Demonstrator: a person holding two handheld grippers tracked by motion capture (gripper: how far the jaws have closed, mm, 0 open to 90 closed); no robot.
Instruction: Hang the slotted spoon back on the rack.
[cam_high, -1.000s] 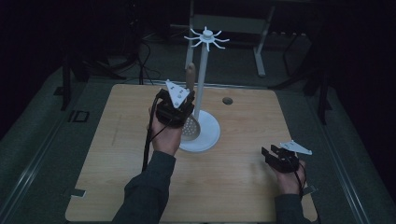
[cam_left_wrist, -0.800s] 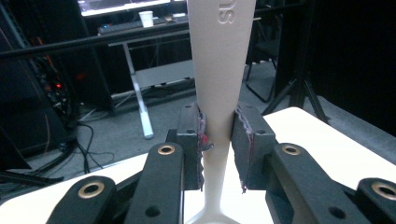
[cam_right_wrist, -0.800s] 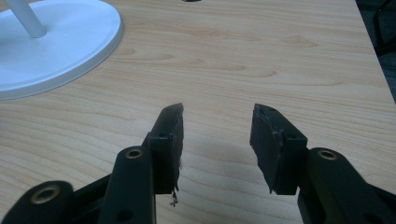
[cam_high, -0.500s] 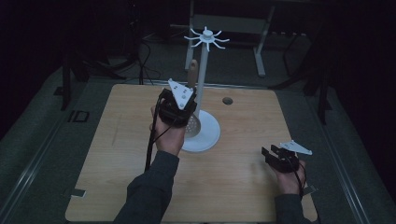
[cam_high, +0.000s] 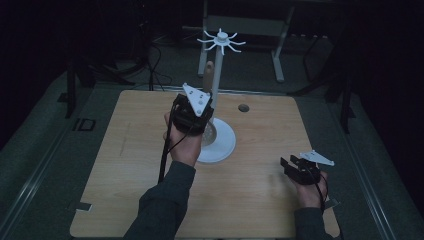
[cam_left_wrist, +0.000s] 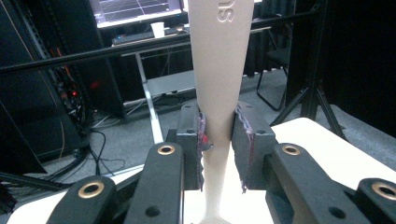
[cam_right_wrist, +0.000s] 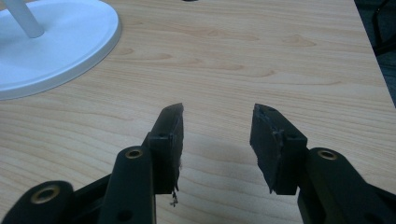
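Note:
My left gripper (cam_high: 194, 114) is raised over the middle of the wooden table (cam_high: 125, 165), shut on a beige utensil handle (cam_left_wrist: 215, 70) that stands upright between its pads. The handle's top (cam_high: 210, 70) pokes up above the gripper, and a perforated head (cam_high: 209, 133) hangs below it. Just right of it stands a white rack: round base (cam_high: 225, 145), thin pole, and a ring of hooks (cam_high: 221, 40) at the top. My right gripper (cam_right_wrist: 217, 121) rests low near the table's right front (cam_high: 295, 167), open with nothing between its fingers.
A small dark hole (cam_high: 243, 107) sits in the tabletop behind the rack base (cam_right_wrist: 56, 42). Beyond the far edge are a metal frame (cam_high: 240, 25), cables and stands on the floor. A desk with a monitor (cam_left_wrist: 135, 9) and a cup (cam_left_wrist: 159, 30) stands farther back.
The left gripper with the utensil has drifted slightly right, closer to the rack's pole. The right gripper has stayed put.

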